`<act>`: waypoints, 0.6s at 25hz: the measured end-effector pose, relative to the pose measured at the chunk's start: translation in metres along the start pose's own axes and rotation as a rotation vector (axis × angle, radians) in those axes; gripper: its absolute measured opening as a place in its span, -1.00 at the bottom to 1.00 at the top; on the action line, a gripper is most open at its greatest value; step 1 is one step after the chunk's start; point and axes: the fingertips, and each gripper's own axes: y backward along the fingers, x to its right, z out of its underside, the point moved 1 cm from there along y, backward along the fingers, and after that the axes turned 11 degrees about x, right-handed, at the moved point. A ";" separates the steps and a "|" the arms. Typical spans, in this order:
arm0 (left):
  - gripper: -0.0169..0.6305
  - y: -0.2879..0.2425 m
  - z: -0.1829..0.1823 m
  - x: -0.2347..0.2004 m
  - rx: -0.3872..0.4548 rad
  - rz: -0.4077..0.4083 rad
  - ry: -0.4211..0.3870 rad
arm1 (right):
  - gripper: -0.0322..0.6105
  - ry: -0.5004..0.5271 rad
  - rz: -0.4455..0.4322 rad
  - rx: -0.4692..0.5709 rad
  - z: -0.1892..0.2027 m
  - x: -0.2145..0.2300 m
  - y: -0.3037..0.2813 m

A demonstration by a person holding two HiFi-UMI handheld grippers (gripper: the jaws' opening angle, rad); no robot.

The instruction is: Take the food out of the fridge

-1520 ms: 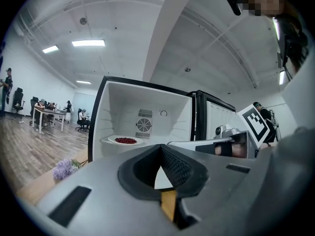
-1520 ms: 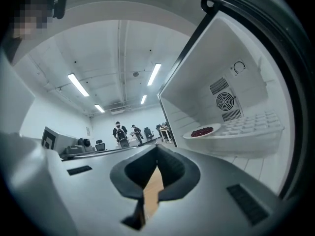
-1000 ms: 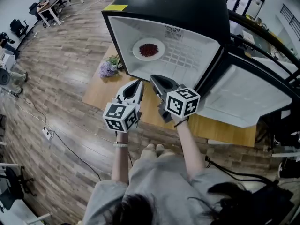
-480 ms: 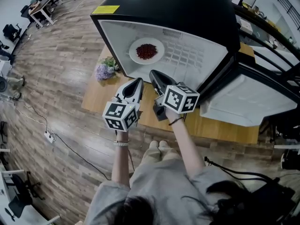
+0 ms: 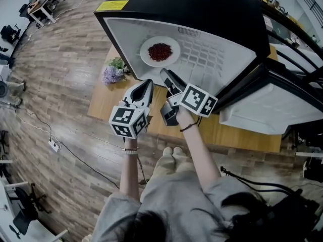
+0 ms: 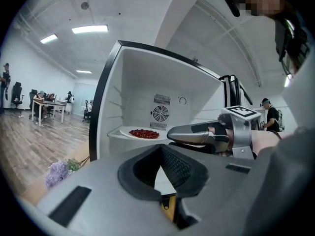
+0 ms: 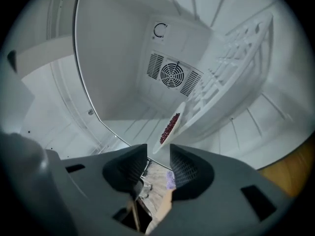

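Note:
A white plate (image 5: 160,52) of small red food sits on the shelf inside the open black fridge (image 5: 202,4). It also shows in the left gripper view, plate (image 6: 142,133), and tilted in the right gripper view, plate (image 7: 172,127). My right gripper (image 5: 167,76) is at the fridge mouth, rolled onto its side and pointing at the plate. Its jaws have just been opening and stand open (image 7: 158,154) with nothing between them. My left gripper (image 5: 146,84) hangs just left of it, short of the opening, its jaws shut (image 6: 160,151) and empty.
The fridge stands on a wooden table (image 5: 237,130), its door (image 5: 272,105) swung wide to the right. A bunch of purple flowers (image 5: 113,73) lies on the table left of the fridge. Wire shelf bars fill the fridge's right side. Desks and seated people are far off.
Both grippers have moved forward toward the fridge opening. The right gripper has rolled onto its side and its tip now reaches the fridge mouth.

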 end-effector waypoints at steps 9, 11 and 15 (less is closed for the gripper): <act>-0.92 -0.003 -0.003 -0.008 -0.001 0.006 -0.005 | -0.44 -0.212 0.060 0.064 0.004 0.007 -0.013; -0.92 -0.005 -0.003 -0.009 -0.001 0.009 -0.005 | -0.44 -0.238 0.064 0.072 0.005 0.008 -0.017; -0.92 -0.006 -0.003 -0.011 -0.003 0.010 -0.005 | -0.44 -0.273 0.064 0.085 0.006 0.008 -0.024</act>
